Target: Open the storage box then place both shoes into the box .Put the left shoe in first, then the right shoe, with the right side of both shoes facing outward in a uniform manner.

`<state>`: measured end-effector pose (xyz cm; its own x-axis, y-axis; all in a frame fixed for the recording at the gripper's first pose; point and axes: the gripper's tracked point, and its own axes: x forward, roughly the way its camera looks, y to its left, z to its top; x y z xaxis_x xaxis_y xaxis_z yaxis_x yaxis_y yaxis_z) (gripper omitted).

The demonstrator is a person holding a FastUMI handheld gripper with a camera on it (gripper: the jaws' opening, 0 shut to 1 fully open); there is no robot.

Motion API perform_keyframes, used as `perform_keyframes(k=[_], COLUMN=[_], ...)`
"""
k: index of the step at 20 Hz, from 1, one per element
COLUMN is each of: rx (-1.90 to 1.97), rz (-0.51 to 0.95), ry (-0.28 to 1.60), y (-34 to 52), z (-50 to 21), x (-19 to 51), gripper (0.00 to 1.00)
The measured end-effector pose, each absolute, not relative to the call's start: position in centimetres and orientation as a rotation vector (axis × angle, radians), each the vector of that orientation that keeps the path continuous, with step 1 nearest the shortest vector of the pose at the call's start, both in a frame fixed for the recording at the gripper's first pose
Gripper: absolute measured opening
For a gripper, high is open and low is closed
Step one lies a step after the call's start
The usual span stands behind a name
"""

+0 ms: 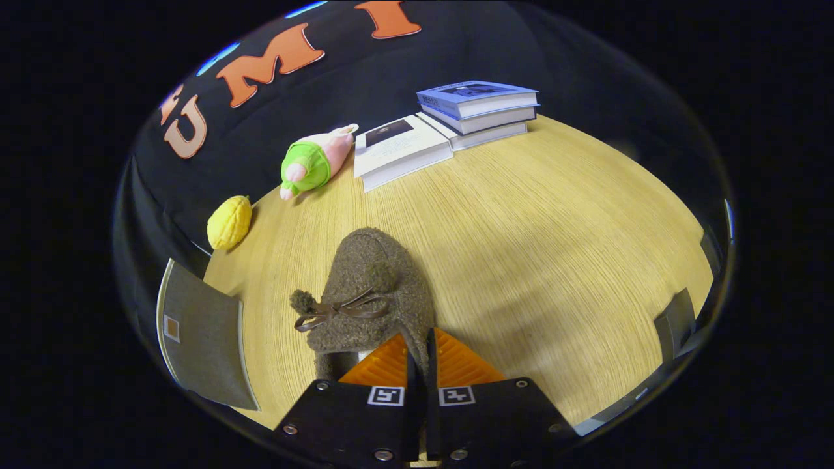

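Observation:
A fuzzy brown slipper [371,286] with a thin brown bow and a pom-pom points away from me over the wooden table [534,247]. My gripper [419,348] is shut on the slipper's rear collar, with the thin edge of fabric pinched between both fingers. The slipper's toe reaches beyond the fingertips; its heel is hidden under the fingers. A grey fabric panel with a small square tag, the storage box [199,332], sits at the table's left edge beside the slipper.
At the back of the table lie a yellow plush corn [229,223], a green and pink plush toy [314,163], a white book [399,150] and a stack of blue-covered books [479,107]. A dark grey object [676,322] stands at the right edge.

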<state>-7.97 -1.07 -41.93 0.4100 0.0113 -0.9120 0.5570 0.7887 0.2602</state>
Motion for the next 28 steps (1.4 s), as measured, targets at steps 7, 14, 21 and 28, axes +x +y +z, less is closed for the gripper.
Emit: perform_keyframes(k=[7, 14, 21, 28], rx=[0.66, 0.659, 0.694, 0.712], rz=[-0.311, -0.213, -0.09, 0.025], ry=[1.006, 0.927, 0.88, 0.856], y=[1.0, 5.6, 12.8, 20.2], z=[-36.1, -29.7, -24.4, -19.7], x=[-5.7, -2.6, 2.0, 6.1], gripper=[0.05, 0.05, 0.05, 0.05])
